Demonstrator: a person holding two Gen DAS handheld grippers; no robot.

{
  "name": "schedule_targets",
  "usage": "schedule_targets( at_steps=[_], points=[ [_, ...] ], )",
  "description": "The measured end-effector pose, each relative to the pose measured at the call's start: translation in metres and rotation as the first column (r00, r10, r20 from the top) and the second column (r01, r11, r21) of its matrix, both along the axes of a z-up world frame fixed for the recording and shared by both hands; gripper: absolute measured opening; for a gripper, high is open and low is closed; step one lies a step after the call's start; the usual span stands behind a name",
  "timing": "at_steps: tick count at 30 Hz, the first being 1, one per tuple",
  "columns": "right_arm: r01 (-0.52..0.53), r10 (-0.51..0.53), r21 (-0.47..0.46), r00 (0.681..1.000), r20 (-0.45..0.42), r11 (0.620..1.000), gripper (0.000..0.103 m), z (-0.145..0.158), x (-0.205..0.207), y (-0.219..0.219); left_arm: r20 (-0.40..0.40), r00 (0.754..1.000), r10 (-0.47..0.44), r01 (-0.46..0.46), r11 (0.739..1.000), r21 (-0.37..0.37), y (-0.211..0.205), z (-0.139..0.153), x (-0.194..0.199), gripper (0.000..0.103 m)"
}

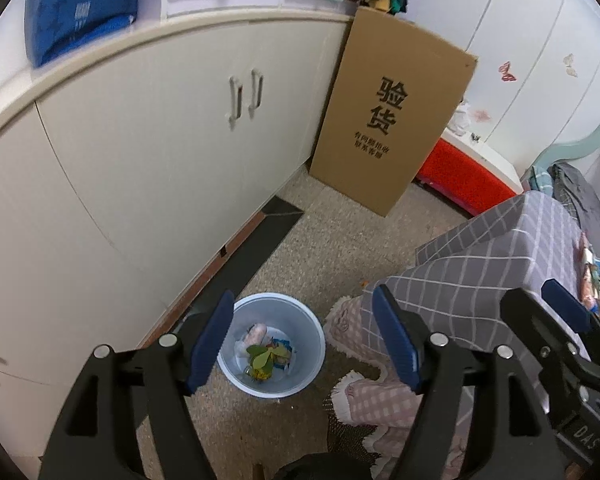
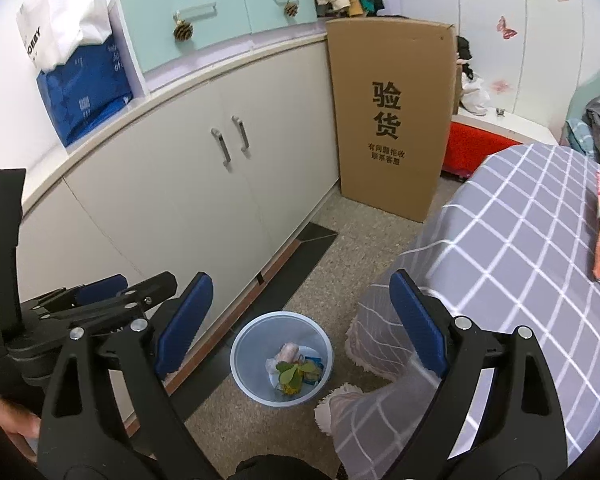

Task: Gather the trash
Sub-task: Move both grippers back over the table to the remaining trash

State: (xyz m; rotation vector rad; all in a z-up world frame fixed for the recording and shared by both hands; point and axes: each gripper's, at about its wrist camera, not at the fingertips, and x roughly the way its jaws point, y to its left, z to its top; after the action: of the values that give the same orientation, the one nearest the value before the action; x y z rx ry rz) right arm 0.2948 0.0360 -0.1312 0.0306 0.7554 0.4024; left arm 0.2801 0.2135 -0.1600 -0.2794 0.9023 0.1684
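Nearest the lens, the left gripper [image 1: 306,338] stands wide with nothing between its blue pads; the right gripper [image 2: 300,326] is likewise spread and empty; both hang above the speckled floor [image 2: 332,256]. Below them the pale blue bin [image 1: 314,344] sits on that floor, holding green leaves [image 1: 262,357], a pink wrapper and other scraps; it lies between the cream cabinet [image 1: 148,152] and the checked tabletop [image 2: 512,232]. Farther back a cardboard box [image 1: 388,112] leans upright by the cabinet's end.

Bin [image 1: 274,346] on floor between cabinet [image 1: 140,168] and table [image 2: 520,240], trash [image 1: 269,354] inside
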Motion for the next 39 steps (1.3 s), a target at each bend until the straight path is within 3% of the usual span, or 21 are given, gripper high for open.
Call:
schedule_targets(
  at_steps=[8,17,24,28,34,39],
  points=[
    [0.077,-0.079,0.044,0.995,0.055,0.996,0.089,0.026,-0.019,-0.060,0.059,0.996,-0.067,0.064,0.997,0.052,-0.049,0.033,-0.011,0.074],
    [0.239,-0.248,0.107,0.965,0.085,0.965,0.090,0.040,-0.039,-0.171,0.084,0.967,-0.242,0.232,0.966,0.116,-0.158,0.058,-0.007,0.076],
    [0.398,-0.411,0.145,0.909,0.070,0.906,0.091,0.038,-0.046,-0.268,0.043,0.921,-0.388,0.382,0.918,0.102,-0.252,0.052,0.012,0.077],
    [0.476,-0.491,0.176,0.870,0.049,0.861,0.091,0.032,-0.047,-0.318,0.019,0.904,-0.426,0.424,0.903,0.062,-0.298,0.045,0.026,0.077],
    [0.533,-0.548,0.221,0.836,0.010,0.817,0.092,0.020,-0.045,-0.363,0.000,0.901,-0.434,0.434,0.901,0.015,-0.351,0.038,0.052,0.078],
    [0.542,-0.556,0.264,0.831,-0.025,0.798,0.092,0.009,-0.043,-0.376,-0.029,0.887,-0.460,0.461,0.886,0.044,-0.380,0.026,0.069,0.078]
  ],
)
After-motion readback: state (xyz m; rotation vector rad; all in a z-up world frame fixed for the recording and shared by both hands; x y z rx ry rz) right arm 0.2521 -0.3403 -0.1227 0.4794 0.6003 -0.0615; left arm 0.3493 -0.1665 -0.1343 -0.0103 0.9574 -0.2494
